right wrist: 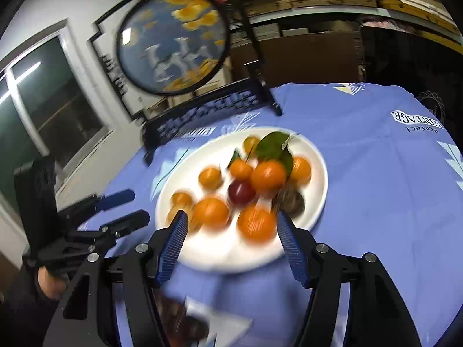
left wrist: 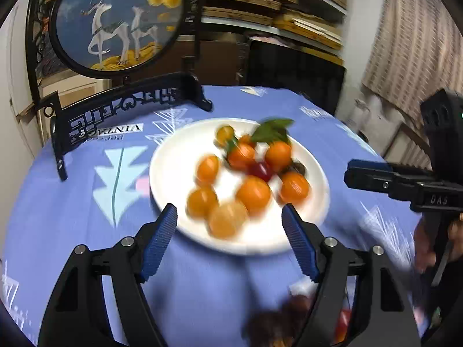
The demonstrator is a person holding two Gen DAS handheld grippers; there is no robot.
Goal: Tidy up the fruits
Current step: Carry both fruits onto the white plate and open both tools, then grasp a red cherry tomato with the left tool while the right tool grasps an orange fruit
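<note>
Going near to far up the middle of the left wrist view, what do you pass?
Left hand-held gripper → white plate rim → pale orange fruit → red fruit → green leaf → blue tablecloth → shelves of wooden boards.

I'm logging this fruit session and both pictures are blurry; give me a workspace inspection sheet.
Surface: round table under a blue tablecloth with pale prints.
Job's things: white plate holding orange fruits, one red fruit, green leaves.
Clutter: dark blurred things at the near edge, unidentifiable.
Grippers: left gripper and right gripper open, empty, fingers framing the plate's near rim.
Cables: nothing seen.
Surroundings: round deer picture on a black stand, stacked boards, window.
</note>
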